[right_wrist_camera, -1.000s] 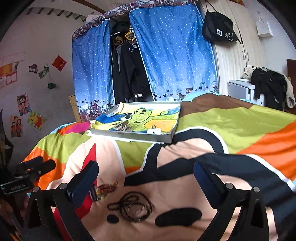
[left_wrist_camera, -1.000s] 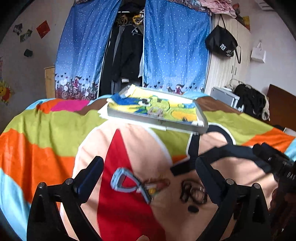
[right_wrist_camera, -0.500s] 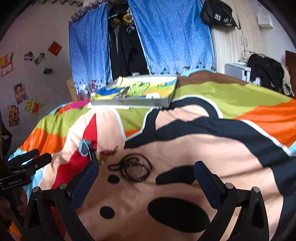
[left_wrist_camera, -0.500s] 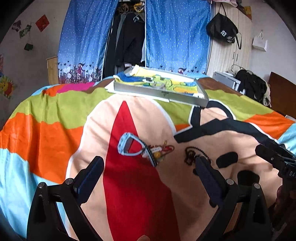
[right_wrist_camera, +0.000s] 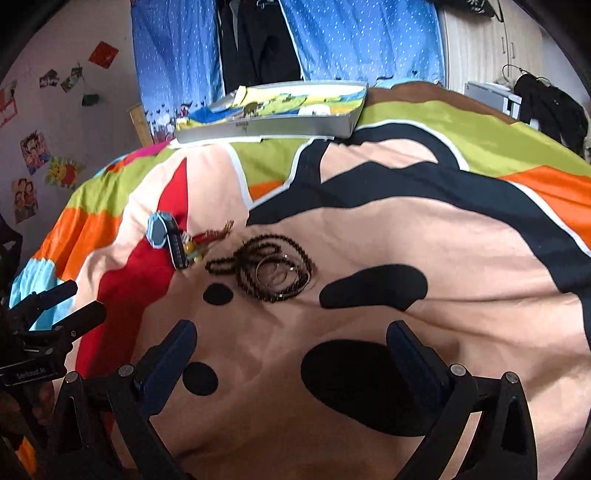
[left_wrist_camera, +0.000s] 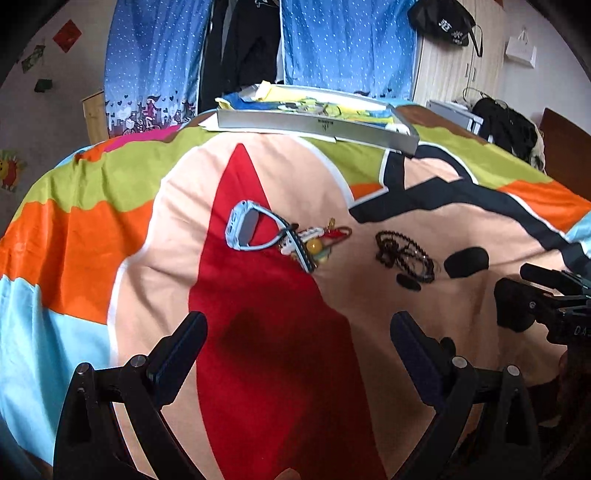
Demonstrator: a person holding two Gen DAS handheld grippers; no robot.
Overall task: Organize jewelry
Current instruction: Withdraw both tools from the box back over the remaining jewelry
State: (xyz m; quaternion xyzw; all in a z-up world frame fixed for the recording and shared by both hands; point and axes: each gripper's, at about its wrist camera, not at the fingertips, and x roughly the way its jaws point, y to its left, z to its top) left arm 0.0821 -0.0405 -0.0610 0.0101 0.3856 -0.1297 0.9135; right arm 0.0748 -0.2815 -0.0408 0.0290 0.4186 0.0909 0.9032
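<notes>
A light-blue watch (left_wrist_camera: 245,230) (right_wrist_camera: 162,229) lies on the red patch of the bedspread, its dark strap running into a small tangle of coloured trinkets (left_wrist_camera: 317,242) (right_wrist_camera: 207,240). To their right sits a heap of black bead necklaces with thin rings (left_wrist_camera: 404,254) (right_wrist_camera: 269,267). My left gripper (left_wrist_camera: 297,349) hovers open, nearer to me than the watch. My right gripper (right_wrist_camera: 290,358) is open too, nearer than the bead heap. Neither holds anything. A shallow grey tray (left_wrist_camera: 317,123) (right_wrist_camera: 266,127) with a cartoon-print lining rests at the bed's far end.
The colourful bedspread (left_wrist_camera: 92,229) falls away at the left edge. Blue curtains (left_wrist_camera: 347,40) and hanging dark clothes stand behind the tray. A wardrobe with a black bag (left_wrist_camera: 443,22) is at the right. The other gripper shows at each view's side.
Both grippers have risen and tilted down toward the bed, so the jewelry now lies farther ahead of the fingers. Both stay open; nothing on the bed has moved.
</notes>
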